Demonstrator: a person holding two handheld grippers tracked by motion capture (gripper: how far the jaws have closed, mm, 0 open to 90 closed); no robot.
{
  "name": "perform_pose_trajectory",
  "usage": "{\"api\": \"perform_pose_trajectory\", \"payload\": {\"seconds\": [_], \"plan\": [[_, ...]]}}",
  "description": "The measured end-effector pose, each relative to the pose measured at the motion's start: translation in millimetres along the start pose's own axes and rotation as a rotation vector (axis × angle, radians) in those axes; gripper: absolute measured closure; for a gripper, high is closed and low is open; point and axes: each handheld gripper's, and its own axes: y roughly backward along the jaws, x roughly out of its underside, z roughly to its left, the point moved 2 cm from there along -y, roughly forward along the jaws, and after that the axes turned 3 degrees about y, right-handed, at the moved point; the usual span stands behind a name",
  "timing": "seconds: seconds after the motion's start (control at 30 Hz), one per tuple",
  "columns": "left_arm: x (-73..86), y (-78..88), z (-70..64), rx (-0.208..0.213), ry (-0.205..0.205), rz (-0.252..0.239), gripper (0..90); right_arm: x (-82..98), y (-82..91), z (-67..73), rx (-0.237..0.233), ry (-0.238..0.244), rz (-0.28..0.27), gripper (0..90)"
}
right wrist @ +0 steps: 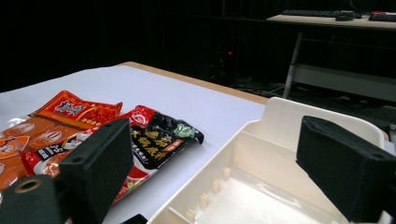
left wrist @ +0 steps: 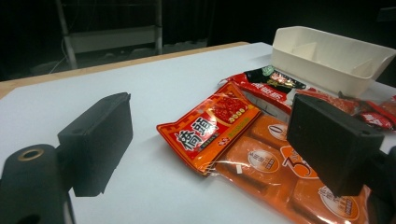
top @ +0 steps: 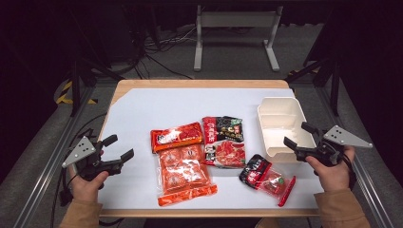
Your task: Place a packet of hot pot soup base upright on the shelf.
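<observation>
- The left tool (top: 117,148) hovers at the left edge of the tabletop (top: 142,109), its jaws spread apart with nothing between them.
- Nearest to it lies the small orange-red packet (top: 177,136), flat on the white surface, overlapping the top edge of the large orange pack (top: 184,175).
- In the left gripper view the small orange-red packet (left wrist: 210,126) sits ahead between the two black jaws, apart from both.
- The right tool (top: 299,135) hangs beside the right wall of the cream bin (top: 280,124), jaws apart and holding nothing.
- In the right gripper view the cream bin (right wrist: 280,140) stands open and empty just below the jaws.
- A black-and-red packet (top: 223,140) lies between the orange ones and the bin.
- A small red-and-black pouch (top: 266,175) lies near the front edge, just in front of the bin.
</observation>
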Motion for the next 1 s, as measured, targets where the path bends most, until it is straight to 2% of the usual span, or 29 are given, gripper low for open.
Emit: {"api": "perform_pose_trajectory", "payload": {"seconds": [0.5, 0.63, 0.87, 0.93, 1.0], "plan": [[0.5, -1.4, -0.7, -0.01, 0.009, 0.007, 15.5, -13.9, -4.8, 9.1, -0.023, -0.001, -0.014, 11.1], [0.5, -2.7, -1.7, -0.012, -0.008, 0.018, 15.5, -19.6, -12.0, 12.7, -0.011, 0.003, 0.009, 14.5], [1.1, -1.8, -2.4, -0.018, -0.008, 0.019, 15.5, -35.1, -25.7, 19.1, -0.041, 0.022, 0.021, 13.5], [1.2, -1.5, -1.9, -0.018, -0.006, 0.015, 15.5, -40.6, -34.0, 20.2, -0.038, 0.022, 0.064, 13.6], [1.4, -1.8, -1.6, -0.019, -0.006, 0.015, 15.6, -46.2, -41.1, 22.2, -0.055, 0.018, 0.07, 14.9]]}}
